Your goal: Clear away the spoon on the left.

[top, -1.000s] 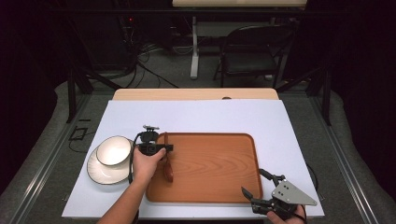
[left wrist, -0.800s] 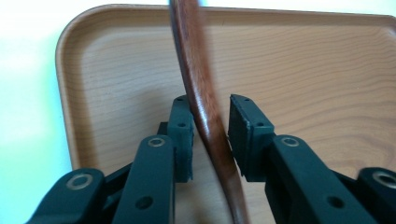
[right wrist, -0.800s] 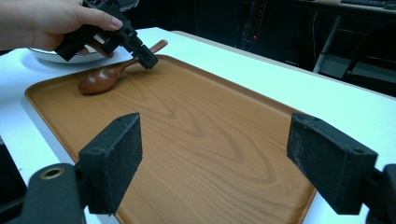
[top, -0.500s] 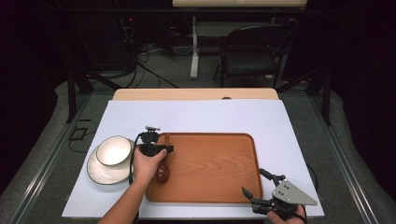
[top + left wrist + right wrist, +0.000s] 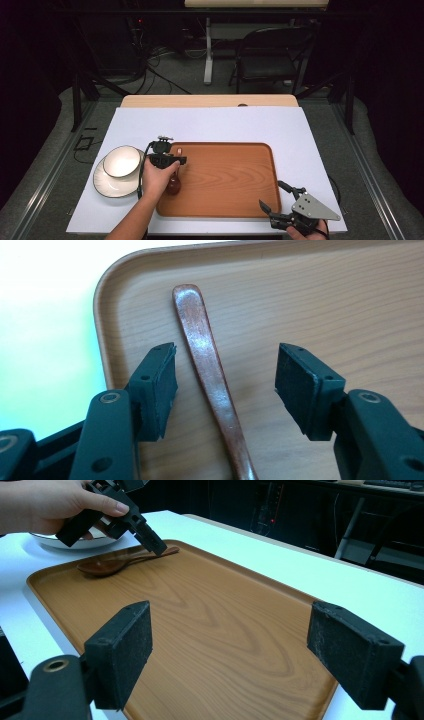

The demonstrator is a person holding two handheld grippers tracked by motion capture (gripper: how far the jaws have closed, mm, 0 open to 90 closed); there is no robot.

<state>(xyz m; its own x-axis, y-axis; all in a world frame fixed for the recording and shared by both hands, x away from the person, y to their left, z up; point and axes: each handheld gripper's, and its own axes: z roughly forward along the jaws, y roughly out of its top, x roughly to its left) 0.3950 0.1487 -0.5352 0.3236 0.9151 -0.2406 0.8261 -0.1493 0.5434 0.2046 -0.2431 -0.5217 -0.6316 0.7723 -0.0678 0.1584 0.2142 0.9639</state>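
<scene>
— where do we have the spoon now?

— it lies flat on the tray, close to the tray's left edge, its handle end pointing at the far left corner and its bowl toward the near side. in the right gripper view we see it resting on the wood, held up by nothing.

— and our left gripper?

— its jaws have just been opening, and now they stand spread on either side of the handle. the spoon is between them, but neither pad touches it. we judge that as a release: the spoon is set down where we wanted it, so the grip is no longer needed.

— why so near the edge?

— probably because the left hand comes in from that side, next to the bowl stacked on the plate. those sit on the white sheet just off the tray's left edge, so it's a short way across.

— and the right gripper?

— spread too, with nothing between the jaws. we hold it low by the tray's near right corner, well apart from the spoon. we take that as waiting out of the way, leaving the middle of the tray free.

— what do we watch for?

— lifting the left jaws straight off, so a pad doesn't nudge the handle askew.
</scene>
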